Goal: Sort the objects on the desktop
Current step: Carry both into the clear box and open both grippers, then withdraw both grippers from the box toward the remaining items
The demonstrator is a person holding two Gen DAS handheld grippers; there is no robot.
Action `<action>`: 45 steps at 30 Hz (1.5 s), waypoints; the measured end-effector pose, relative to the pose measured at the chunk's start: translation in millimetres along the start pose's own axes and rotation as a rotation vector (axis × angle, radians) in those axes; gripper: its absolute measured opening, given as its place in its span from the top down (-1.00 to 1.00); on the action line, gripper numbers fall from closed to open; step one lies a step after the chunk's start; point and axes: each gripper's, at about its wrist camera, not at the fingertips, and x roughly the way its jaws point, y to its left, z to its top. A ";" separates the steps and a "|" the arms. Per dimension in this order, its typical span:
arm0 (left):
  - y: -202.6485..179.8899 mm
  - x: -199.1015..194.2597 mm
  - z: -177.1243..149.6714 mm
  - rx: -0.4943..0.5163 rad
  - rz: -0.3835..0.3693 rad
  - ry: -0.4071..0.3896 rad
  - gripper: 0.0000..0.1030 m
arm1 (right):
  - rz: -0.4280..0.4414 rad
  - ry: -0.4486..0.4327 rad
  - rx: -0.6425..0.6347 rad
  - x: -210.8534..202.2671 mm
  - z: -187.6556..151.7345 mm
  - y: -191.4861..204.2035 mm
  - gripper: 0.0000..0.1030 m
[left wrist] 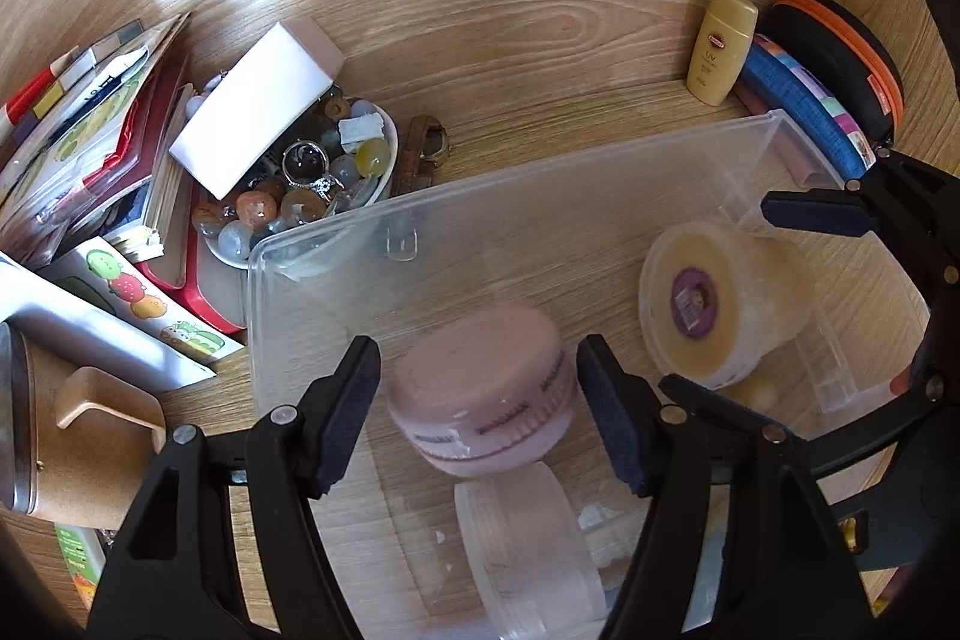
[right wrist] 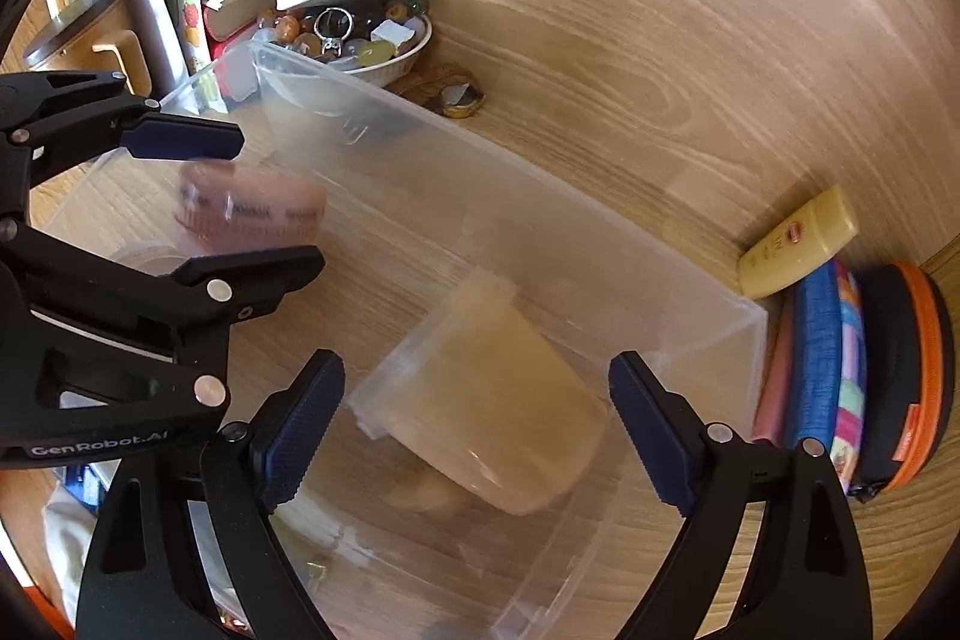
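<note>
both tools point(left wrist: 477, 403) point(right wrist: 477, 427) released, pink jar point(left wrist: 480, 394) and yellow tub point(right wrist: 492, 412) inside bin walls point(left wrist: 420, 214).

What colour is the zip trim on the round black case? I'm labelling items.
Orange; the zip trim on the case shows best in the right wrist view.

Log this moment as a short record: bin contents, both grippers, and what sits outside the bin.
bin: clear plastic bin on the wooden desk
in bin: pink jar, yellowish tub lying on its side, clear round container
left gripper: open, fingers either side of the pink jar, not clamped
right gripper: open, fingers either side of the yellowish tub
outside bin, left: bowl of beads and rings with a white box on top, stacked books
outside bin, right: sunscreen bottle, orange-zip case
</note>
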 end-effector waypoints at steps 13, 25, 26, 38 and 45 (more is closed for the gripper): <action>8.1 -12.1 -1.1 -0.062 -0.013 -0.038 -0.57 | -0.003 -0.037 0.014 -12.1 -2.7 -4.1 -0.72; 10.9 -51.2 -0.8 -0.101 -0.096 -0.142 -0.77 | -0.076 -0.126 0.097 -44.8 -11.3 -23.7 -0.72; 10.8 -58.3 -1.7 -0.104 -0.093 -0.160 -0.78 | -0.073 -0.141 0.114 -50.0 -13.0 -26.5 -0.72; 8.1 -118.8 -12.6 -0.108 -0.016 -0.307 -0.91 | -0.012 -0.291 0.213 -116.3 -38.6 -38.0 -0.87; 13.6 -137.1 -32.4 -0.126 0.029 -0.340 -0.92 | -0.061 -0.386 0.190 -151.7 -62.6 -29.2 -1.00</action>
